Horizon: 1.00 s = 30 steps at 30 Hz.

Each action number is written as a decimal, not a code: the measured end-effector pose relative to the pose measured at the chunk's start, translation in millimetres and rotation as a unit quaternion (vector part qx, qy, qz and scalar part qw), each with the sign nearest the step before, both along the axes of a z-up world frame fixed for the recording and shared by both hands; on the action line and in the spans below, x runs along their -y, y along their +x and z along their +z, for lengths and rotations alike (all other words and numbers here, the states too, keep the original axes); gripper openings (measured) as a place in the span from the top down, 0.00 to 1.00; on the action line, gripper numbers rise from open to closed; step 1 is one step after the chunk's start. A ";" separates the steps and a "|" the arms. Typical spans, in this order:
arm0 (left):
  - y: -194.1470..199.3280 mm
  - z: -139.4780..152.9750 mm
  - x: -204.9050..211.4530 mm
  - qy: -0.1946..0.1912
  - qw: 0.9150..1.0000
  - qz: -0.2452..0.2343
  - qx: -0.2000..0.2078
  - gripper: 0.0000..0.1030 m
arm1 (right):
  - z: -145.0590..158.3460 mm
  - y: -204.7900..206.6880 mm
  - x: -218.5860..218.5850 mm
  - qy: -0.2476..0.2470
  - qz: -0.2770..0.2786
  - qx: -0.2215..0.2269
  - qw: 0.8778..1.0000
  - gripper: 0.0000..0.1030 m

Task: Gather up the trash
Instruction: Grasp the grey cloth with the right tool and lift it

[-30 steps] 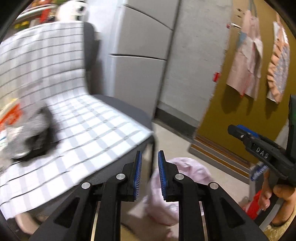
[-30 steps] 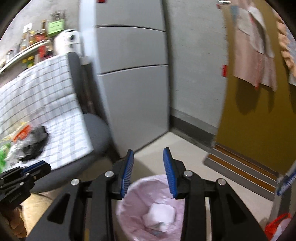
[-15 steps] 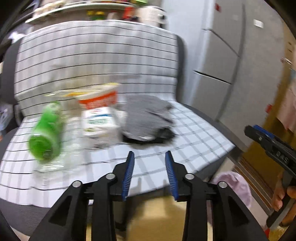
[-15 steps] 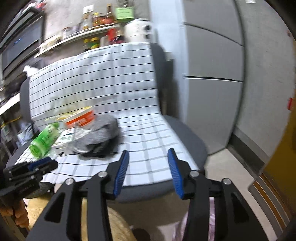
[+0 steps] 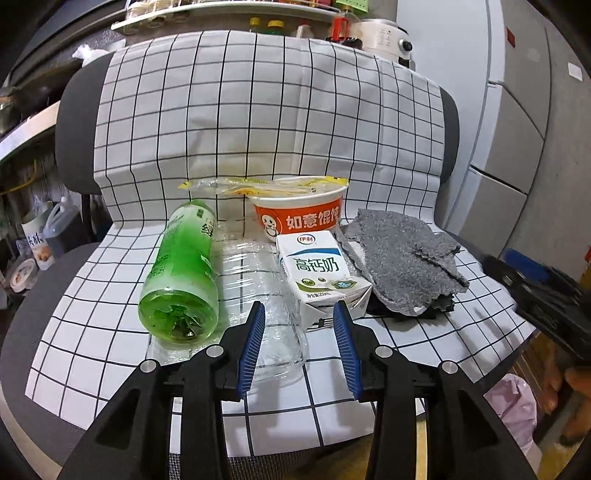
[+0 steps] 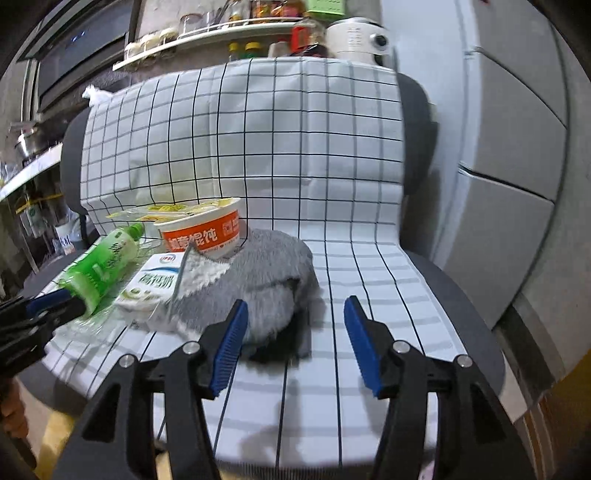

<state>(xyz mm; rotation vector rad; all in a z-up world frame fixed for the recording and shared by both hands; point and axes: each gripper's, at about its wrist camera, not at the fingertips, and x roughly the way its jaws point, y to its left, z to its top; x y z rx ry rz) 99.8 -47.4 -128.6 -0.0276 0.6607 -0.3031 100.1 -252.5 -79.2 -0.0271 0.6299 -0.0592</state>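
On a chair seat covered by a checked cloth lie a green bottle, a crushed clear plastic bottle, a white milk carton, an orange noodle bowl and a grey rag. My left gripper is open and empty, just in front of the clear bottle and the carton. My right gripper is open and empty, just in front of the grey rag. The carton, green bottle and bowl lie to its left.
A pink-lined trash bin stands on the floor at the chair's right. Grey cabinets stand to the right. A shelf with jars runs behind the chair back. Jugs and clutter sit at the left.
Both grippers have swung left from the trash bin and cabinets to face the chair seat and have come closer to the trash. Both jaws have opened wider.
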 end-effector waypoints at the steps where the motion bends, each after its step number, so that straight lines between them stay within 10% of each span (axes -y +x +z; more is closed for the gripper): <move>1: 1.7 -1.7 1.0 0.001 1.000 -0.001 -0.002 0.61 | -2.1 12.4 -0.9 -0.002 0.004 -0.003 1.000 0.45; 10: 4.5 -9.3 1.6 0.004 1.000 -0.004 -0.010 0.61 | -35.9 61.7 -21.6 -0.062 0.036 -0.047 0.996 0.41; 14: 3.8 -10.7 1.3 0.006 1.000 -0.003 -0.012 0.61 | -33.4 54.0 -23.1 -0.078 0.027 -0.023 0.996 0.77; 22: -8.6 -5.5 1.8 0.000 1.000 -0.007 -0.008 0.61 | 44.9 26.2 0.8 0.044 0.026 0.084 0.995 0.89; 30: -20.9 -1.1 20.0 0.000 0.999 -0.043 -0.002 0.60 | 102.6 -37.5 5.9 -0.018 -0.008 0.161 0.987 0.89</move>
